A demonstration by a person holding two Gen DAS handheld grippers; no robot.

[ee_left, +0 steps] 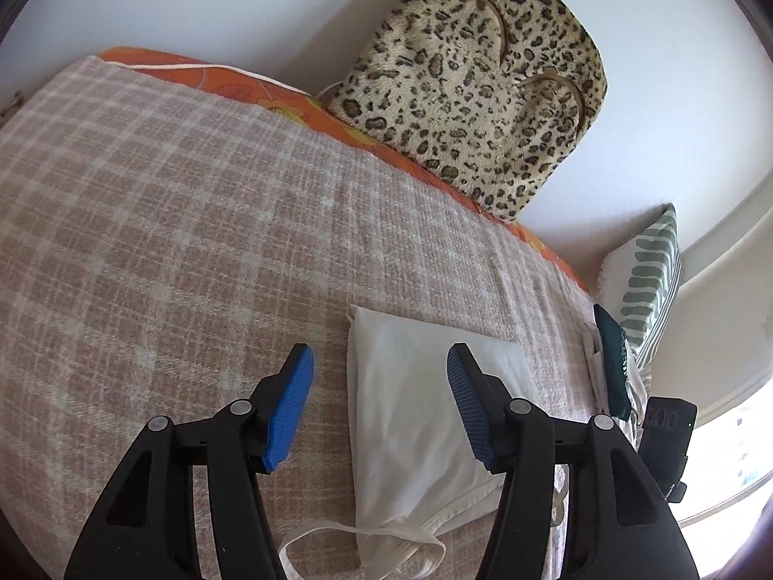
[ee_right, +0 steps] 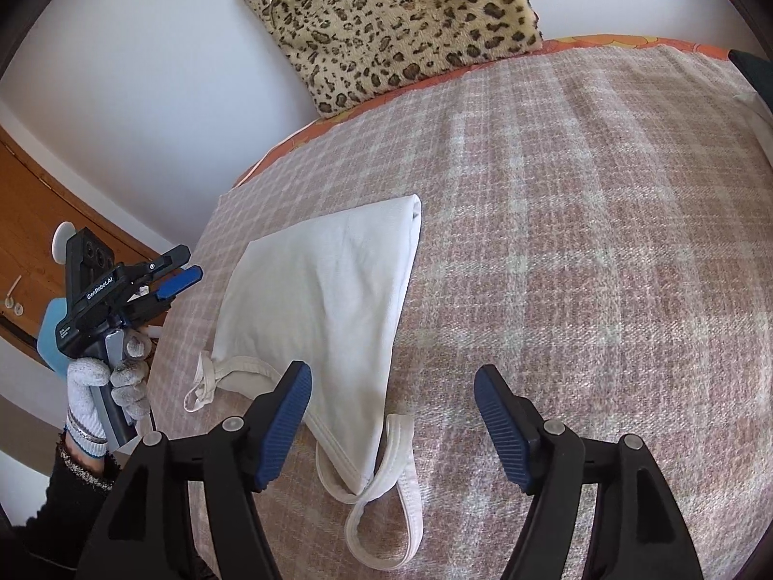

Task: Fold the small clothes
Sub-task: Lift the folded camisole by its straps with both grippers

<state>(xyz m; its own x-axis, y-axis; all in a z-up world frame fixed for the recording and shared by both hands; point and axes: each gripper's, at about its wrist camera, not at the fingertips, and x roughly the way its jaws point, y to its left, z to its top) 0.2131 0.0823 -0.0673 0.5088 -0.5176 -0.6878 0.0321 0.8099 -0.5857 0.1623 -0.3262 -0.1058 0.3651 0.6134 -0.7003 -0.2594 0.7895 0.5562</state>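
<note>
On bed, ahead of both tools: folded off-white cotton top with thin shoulder straps [ee_left: 415, 415] lies flat on pink-and-cream checked woven blanket [ee_left: 169, 241].

Left gripper [ee_left: 381, 406]: black frame, blue ribbed pads; jaws apart, nothing btwn pads, nothing gripped. Top's left edge runs up the gap btwn fingers; right finger overlaps the cloth in view, contact can't be told.

Right gripper [ee_right: 391, 420]: same build; jaws wide apart, empty. Top's lower corner & strap loops sit btwn the fingers, nearer the left pad; pads not pressing cloth.

Top, from right wrist view: folded to a rough triangle, one fold corner far end, straps [ee_right: 381, 498] trailing at near end & off the left side.

Left tool seen from right: off to the left at blanket's edge, held by hand in white-grey knit glove [ee_right: 104, 386], dark sleeve below it.

Beyond tools: leopard-print plush cushion [ee_left: 478, 96] leaning on white wall; orange patterned sheet [ee_left: 232, 82] showing at blanket's far edge.

Right of left tool: white cushion w/ green stripes [ee_left: 642, 290]; dark teal fabric item [ee_left: 613, 362] just beside it, on a small pile of pale cloths.

Far left of right tool: brown wooden door [ee_right: 29, 222].
</note>
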